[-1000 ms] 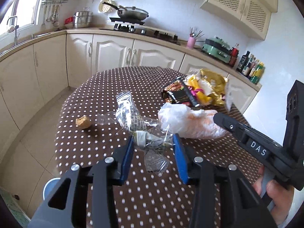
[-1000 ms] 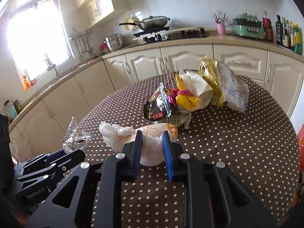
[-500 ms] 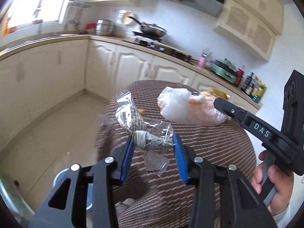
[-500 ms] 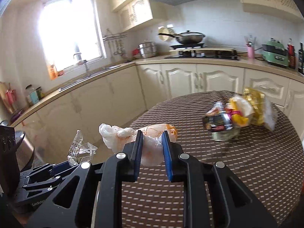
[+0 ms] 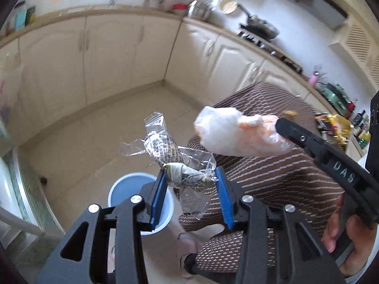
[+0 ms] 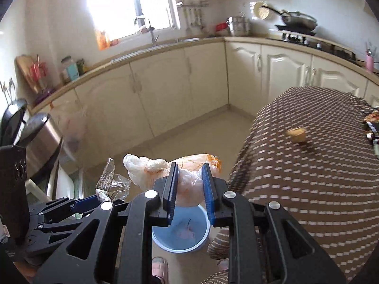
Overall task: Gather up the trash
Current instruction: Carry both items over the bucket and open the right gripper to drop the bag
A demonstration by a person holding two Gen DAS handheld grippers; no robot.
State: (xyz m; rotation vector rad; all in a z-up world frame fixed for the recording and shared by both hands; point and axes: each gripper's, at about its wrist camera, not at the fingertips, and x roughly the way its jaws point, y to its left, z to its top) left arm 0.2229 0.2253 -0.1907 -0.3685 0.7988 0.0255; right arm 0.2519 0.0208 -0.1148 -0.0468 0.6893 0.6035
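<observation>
Both tongs are loaded and held out over the floor — the left tongs point(image 5: 190, 187) clamped on a crinkled clear wrapper point(image 5: 165, 151), the right tongs point(image 6: 189, 187) on a white-and-orange plastic bag point(image 6: 173, 169). A blue bin point(image 6: 181, 234) waits below; the dotted counter point(image 6: 319, 177) sits at three o'clock.
</observation>
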